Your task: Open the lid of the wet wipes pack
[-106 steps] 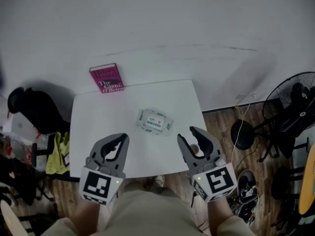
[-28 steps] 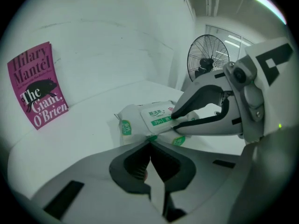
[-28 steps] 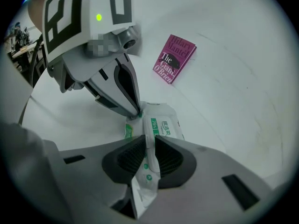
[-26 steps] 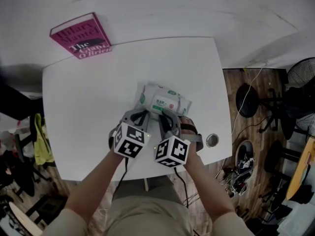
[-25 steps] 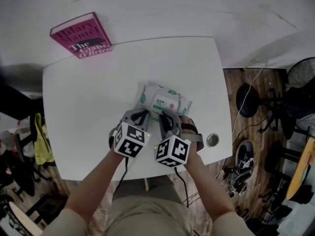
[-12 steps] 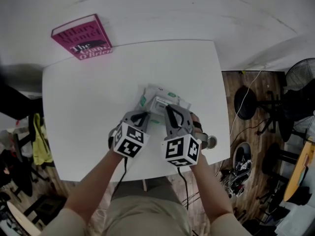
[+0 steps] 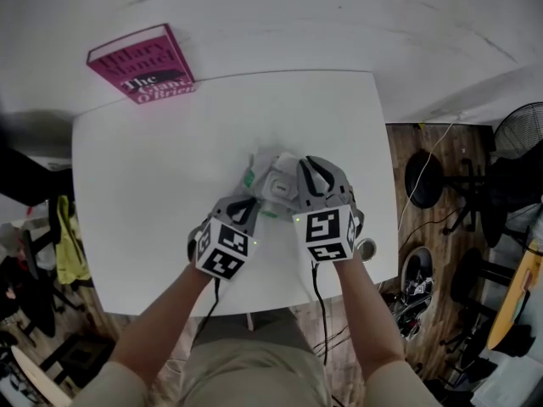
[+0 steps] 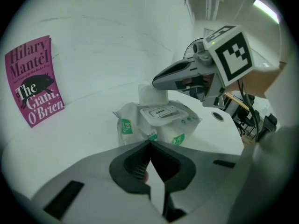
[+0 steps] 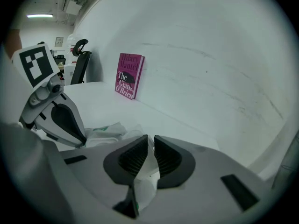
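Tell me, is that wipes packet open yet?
Not yet. Done: left tongs clamp the wet wipes pack at its near edge. In hand: right tongs, jaws just eased open slightly, hold up a white piece of it. Remaining: the lid marked OPEN looks flat.

Quick tally for you: one table [image 7: 153, 168]. One wet wipes pack [image 7: 270, 179], just the one. One pink book [image 7: 141, 63]. You're working two tongs, the left tongs [image 7: 251, 203] and the right tongs [image 7: 307, 166]. Each carries a marker cube, so two there: left cube [image 7: 224, 250], right cube [image 7: 324, 234]. One round metal ring [image 7: 366, 248]. One fan [image 7: 517, 130]. One office chair [image 9: 80, 59].
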